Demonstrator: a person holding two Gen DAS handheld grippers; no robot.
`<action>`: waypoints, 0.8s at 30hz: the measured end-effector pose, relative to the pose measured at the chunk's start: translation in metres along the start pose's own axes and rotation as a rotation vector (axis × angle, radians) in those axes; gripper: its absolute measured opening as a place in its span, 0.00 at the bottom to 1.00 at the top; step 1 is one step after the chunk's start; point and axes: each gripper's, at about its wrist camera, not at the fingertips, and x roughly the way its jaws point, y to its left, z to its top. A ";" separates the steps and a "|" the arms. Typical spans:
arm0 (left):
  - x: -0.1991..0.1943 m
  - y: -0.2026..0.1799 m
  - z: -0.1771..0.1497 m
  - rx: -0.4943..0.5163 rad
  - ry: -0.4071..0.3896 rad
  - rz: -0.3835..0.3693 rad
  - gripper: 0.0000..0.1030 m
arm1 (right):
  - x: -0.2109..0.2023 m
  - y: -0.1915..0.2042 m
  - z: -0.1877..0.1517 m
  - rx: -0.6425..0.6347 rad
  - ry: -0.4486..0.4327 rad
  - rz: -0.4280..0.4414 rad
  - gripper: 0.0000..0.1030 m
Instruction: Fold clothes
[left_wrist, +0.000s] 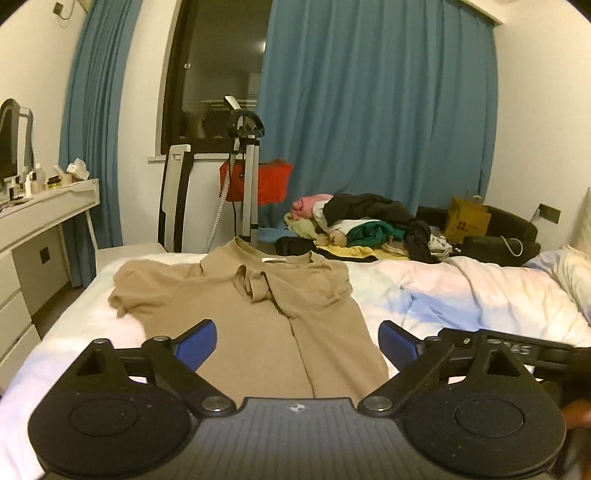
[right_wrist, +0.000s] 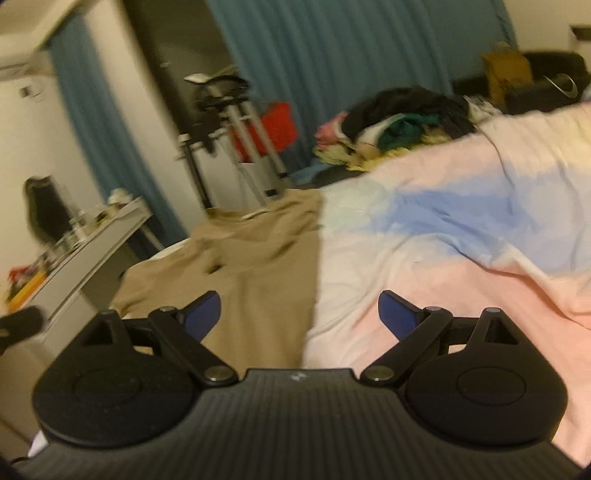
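— Blue curtains (left_wrist: 376, 122) back a bed (left_wrist: 461, 295); where's the tan shirt (left_wrist: 258, 314)?

— Flat on it, hem cut off behind the left gripper (left_wrist: 297, 341).

— Fingers?

— Both wide apart, empty. Right gripper (right_wrist: 299, 314) view is blurred; the clothes pile (left_wrist: 369, 225) is indistinct.

Each gripper has a black ribbed body with a small white cross mark at its front edge. Either side of that mark sit round black discs, silver pivot screws and angled black links carrying blue-padded fingers (left_wrist: 197, 341).
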 end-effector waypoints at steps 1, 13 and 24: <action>-0.007 0.000 -0.007 -0.004 0.001 -0.007 0.95 | -0.011 0.007 -0.004 -0.029 -0.008 0.019 0.91; -0.014 0.062 -0.020 -0.032 0.009 0.063 0.98 | 0.039 0.066 -0.008 -0.211 0.080 0.091 0.91; 0.023 0.138 -0.021 -0.155 0.018 0.114 0.98 | 0.238 0.204 0.007 -0.422 0.214 0.250 0.91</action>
